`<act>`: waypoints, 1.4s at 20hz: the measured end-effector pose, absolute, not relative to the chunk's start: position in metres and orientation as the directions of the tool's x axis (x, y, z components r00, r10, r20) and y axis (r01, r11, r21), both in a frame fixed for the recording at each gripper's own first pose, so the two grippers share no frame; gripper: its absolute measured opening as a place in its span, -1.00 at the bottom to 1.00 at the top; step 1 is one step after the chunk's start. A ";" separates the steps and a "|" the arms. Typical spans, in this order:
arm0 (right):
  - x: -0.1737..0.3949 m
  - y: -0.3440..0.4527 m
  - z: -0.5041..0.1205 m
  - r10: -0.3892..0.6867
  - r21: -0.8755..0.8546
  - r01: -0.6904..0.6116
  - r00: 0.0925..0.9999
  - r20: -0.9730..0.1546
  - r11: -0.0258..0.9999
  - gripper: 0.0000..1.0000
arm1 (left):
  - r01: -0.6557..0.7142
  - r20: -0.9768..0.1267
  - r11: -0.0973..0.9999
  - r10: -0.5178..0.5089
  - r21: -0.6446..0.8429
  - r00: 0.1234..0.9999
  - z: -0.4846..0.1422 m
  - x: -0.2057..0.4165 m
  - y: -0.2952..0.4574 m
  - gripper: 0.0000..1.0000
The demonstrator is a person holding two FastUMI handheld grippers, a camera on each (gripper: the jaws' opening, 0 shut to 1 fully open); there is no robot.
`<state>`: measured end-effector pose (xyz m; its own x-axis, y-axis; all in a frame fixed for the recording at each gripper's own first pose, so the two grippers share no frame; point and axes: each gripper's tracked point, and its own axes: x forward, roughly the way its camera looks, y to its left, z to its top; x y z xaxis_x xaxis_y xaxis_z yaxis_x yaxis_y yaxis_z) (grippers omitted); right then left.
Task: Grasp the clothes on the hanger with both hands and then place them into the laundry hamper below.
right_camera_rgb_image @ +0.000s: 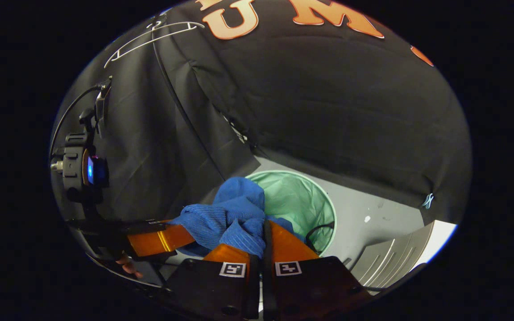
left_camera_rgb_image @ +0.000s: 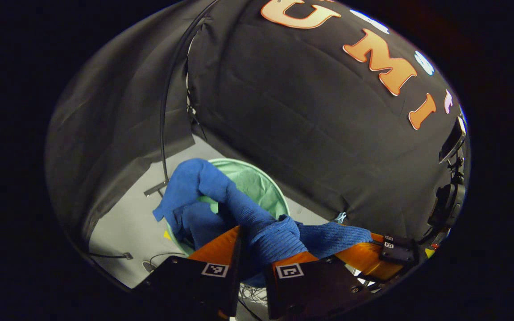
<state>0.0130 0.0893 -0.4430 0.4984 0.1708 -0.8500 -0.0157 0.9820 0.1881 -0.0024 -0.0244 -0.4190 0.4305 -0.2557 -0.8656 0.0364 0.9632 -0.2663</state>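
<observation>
A blue knitted garment (left_camera_rgb_image: 239, 205) is stretched between both grippers above the round green laundry hamper (left_camera_rgb_image: 261, 183). In the left gripper view my left gripper (left_camera_rgb_image: 266, 243) is shut on a bunched fold of it, and the cloth's far end droops over the hamper's near rim. The right gripper (left_camera_rgb_image: 368, 254) holds the garment's other end at the right. In the right gripper view my right gripper (right_camera_rgb_image: 261, 234) is shut on the blue garment (right_camera_rgb_image: 237, 209), with the hamper (right_camera_rgb_image: 301, 196) just beyond it. The left gripper (right_camera_rgb_image: 159, 238) comes in from the left, its orange finger against the cloth.
A bare white hanger (right_camera_rgb_image: 150, 35) hangs high at the upper left on the booth wall. The hamper stands on a grey floor (right_camera_rgb_image: 373, 209), with a dark cable (right_camera_rgb_image: 317, 232) at its near rim. A grey ridged panel (right_camera_rgb_image: 395, 258) lies at the lower right.
</observation>
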 end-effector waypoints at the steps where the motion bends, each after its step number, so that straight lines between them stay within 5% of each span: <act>1: 0.009 0.088 -0.444 0.163 0.178 -0.017 0.488 -0.857 0.984 -0.78 | 0.034 -0.872 0.966 -0.246 -0.256 0.424 -0.420 -0.006 -0.022 -0.19; 3: 0.009 0.087 -0.450 0.144 0.154 -0.018 0.467 -0.872 0.988 -0.72 | 0.024 -0.878 0.967 -0.242 -0.255 0.414 -0.424 -0.014 -0.020 0.16; 4: 0.009 0.089 -0.453 0.141 0.150 -0.016 0.453 -0.880 0.989 -0.87 | 0.016 -0.883 0.969 -0.231 -0.247 0.409 -0.423 -0.019 -0.016 0.36; 5: 0.008 0.093 -0.455 0.146 0.159 -0.010 0.443 -0.885 0.987 -0.55 | 0.007 -0.885 0.973 -0.211 -0.229 0.414 -0.422 -0.021 -0.010 0.57; 7: 0.002 0.094 -0.456 0.158 0.182 0.012 0.441 -0.883 0.983 -0.37 | 0.000 -0.890 0.979 -0.185 -0.204 0.418 -0.420 -0.023 -0.002 0.91; 11: -0.008 0.081 -0.465 0.135 0.158 0.016 0.444 -0.886 0.987 0.99 | 0.014 -0.885 0.981 -0.181 -0.193 0.429 -0.409 -0.030 0.002 0.91; 21: -0.001 0.075 -0.457 0.126 0.156 0.013 0.521 -0.844 0.988 0.93 | 0.048 -0.836 0.983 -0.175 -0.176 0.520 -0.368 -0.028 0.000 0.90; 28: 0.029 0.065 -0.361 0.112 0.168 0.013 0.696 -0.709 0.986 0.93 | 0.053 -0.656 0.988 -0.137 -0.146 0.742 -0.258 0.012 0.007 0.90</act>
<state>0.0290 0.0649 -0.3607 0.6959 0.1120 -0.7094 0.0130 0.9856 0.1684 0.0123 0.0072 -0.2580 0.7425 -0.1368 -0.6558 0.0527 0.9878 -0.1464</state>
